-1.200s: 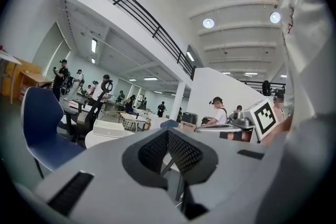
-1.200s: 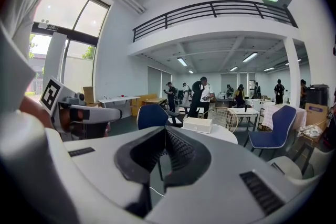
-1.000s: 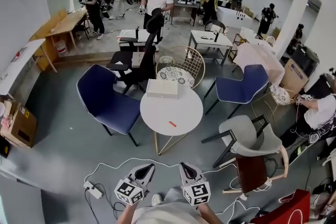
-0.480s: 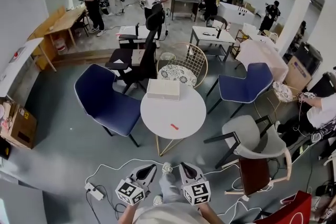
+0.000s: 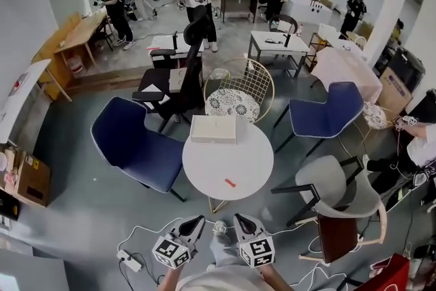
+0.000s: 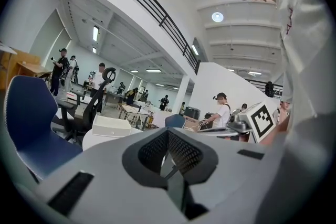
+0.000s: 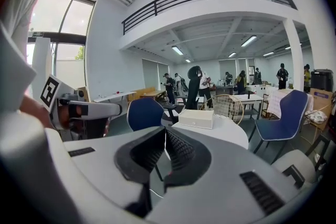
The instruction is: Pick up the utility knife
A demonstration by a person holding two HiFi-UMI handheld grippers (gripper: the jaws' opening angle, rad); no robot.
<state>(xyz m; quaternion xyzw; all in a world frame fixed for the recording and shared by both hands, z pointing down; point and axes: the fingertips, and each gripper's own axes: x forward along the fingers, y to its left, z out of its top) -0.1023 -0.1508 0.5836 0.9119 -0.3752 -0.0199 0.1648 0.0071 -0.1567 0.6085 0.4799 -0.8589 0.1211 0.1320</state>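
The utility knife (image 5: 230, 182) is a small red-orange piece lying on the near part of the round white table (image 5: 204, 167). A white box (image 5: 213, 129) sits at the table's far edge. Both grippers are held low at the bottom of the head view, short of the table and pointing toward it. My left gripper (image 5: 196, 221) is shut and holds nothing, and so is my right gripper (image 5: 241, 219). In the left gripper view the left gripper (image 6: 168, 131) faces the box (image 6: 111, 126). In the right gripper view the right gripper (image 7: 165, 131) faces the table (image 7: 226, 134); the knife is hidden there.
A blue chair (image 5: 129, 136) stands left of the table, another blue chair (image 5: 325, 112) at the right, a grey chair (image 5: 340, 187) near right, and a wire chair (image 5: 240, 88) behind. White cables and a power strip (image 5: 129, 257) lie on the floor by my feet. Several people stand far off.
The table and knife have come closer in the head view as I walk toward them. Both grippers travel along, shut and side by side.
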